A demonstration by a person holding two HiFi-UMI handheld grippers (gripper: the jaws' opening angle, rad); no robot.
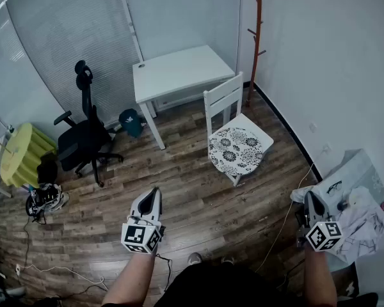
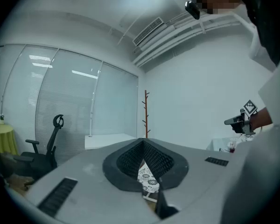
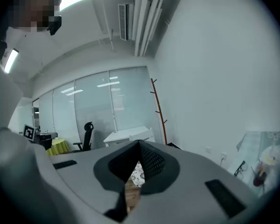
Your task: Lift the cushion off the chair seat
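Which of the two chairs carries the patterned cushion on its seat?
The white chair by the desk holds the cushion; the black office chair has none.

The left gripper (image 1: 155, 194) and right gripper (image 1: 309, 197) have pale grey shells, tapering jaws lined with black ribbed padding, and a cube (image 1: 142, 236) of black-and-white square markers at the back. The person wears dark clothes (image 1: 208, 286) and light shoes (image 1: 193, 258)

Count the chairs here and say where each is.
2. The white chair, holding the patterned cushion, stands by the white desk's right end; the black office chair stands left of the desk, near the blinds. Others could be out of frame.
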